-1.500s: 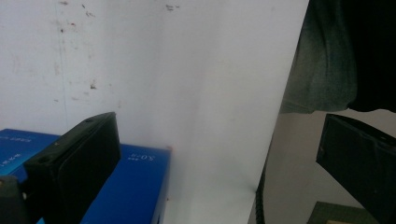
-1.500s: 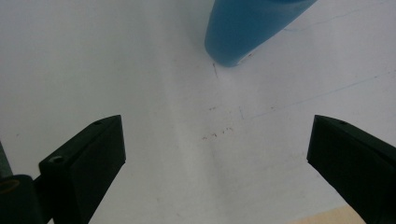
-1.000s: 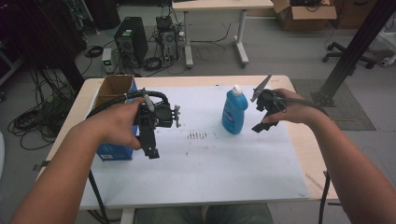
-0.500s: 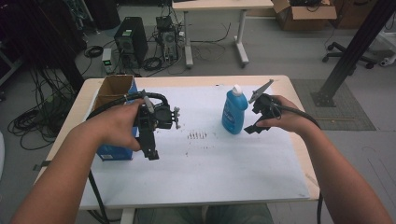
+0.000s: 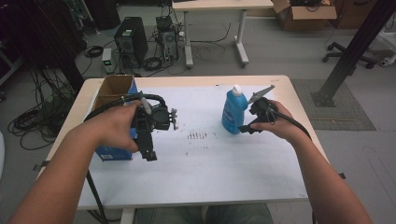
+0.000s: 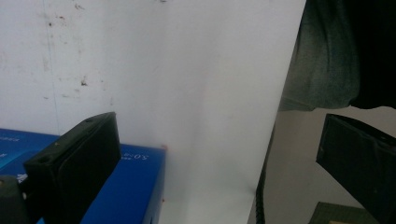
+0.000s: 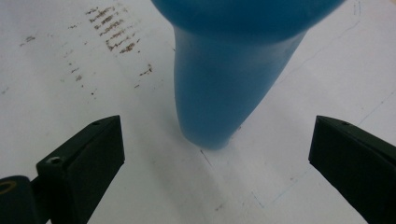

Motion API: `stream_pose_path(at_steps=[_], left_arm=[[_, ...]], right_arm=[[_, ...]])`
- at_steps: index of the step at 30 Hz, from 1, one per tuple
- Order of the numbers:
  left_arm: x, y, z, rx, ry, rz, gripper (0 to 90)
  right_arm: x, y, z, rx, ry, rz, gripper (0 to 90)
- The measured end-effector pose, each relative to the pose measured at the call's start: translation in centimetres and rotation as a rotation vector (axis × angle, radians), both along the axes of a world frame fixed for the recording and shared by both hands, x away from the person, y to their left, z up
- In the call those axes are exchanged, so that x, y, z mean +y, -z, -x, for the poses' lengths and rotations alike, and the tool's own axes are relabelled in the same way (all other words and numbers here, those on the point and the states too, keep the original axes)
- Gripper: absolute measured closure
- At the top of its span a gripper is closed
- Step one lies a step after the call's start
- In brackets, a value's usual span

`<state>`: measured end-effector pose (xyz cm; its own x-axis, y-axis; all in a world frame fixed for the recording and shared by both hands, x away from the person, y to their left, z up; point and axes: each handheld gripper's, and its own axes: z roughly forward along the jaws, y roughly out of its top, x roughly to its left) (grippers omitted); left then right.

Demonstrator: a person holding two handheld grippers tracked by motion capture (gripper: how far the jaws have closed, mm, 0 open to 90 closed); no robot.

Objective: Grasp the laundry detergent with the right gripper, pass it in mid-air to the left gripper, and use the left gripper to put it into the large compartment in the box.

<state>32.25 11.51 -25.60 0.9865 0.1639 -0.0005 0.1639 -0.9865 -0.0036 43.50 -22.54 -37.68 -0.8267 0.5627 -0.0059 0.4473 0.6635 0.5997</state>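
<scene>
The right hand-held gripper [image 5: 246, 128] is wide open and holds nothing; its jaws flank the base of the blue bottle [image 5: 233, 111] without touching it. The bottle stands upright on the white sheet [image 5: 210, 158] covering the worktop [image 5: 299, 100]. The left hand-held gripper [image 5: 148, 150] is also wide open and empty, held just beside the blue carton [image 5: 112, 151].

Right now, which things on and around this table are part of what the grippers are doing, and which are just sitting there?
In the job:
- blue bottle, standing upright on the white sheet
- right gripper, jaws open beside the bottle
- left gripper, open, near the blue box

Just lying about:
- open cardboard box at the table's far left
- computer tower and cables on the floor
</scene>
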Motion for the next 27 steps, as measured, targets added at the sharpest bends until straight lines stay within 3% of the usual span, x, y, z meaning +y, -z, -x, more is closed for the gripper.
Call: stream_pose_path(at_steps=[6, 27], left_arm=[[0.1, 0.3, 0.1, 0.006, 0.006, -0.003, 0.2], [-0.7, 0.2, 0.6, 0.010, 0.024, -0.013, 0.2]], right_arm=[[0.2, 0.7, 0.0, -0.014, 0.028, -0.055, 3.4], [1.2, 2.0, 0.2, -0.096, 0.131, -0.170, 2.5]])
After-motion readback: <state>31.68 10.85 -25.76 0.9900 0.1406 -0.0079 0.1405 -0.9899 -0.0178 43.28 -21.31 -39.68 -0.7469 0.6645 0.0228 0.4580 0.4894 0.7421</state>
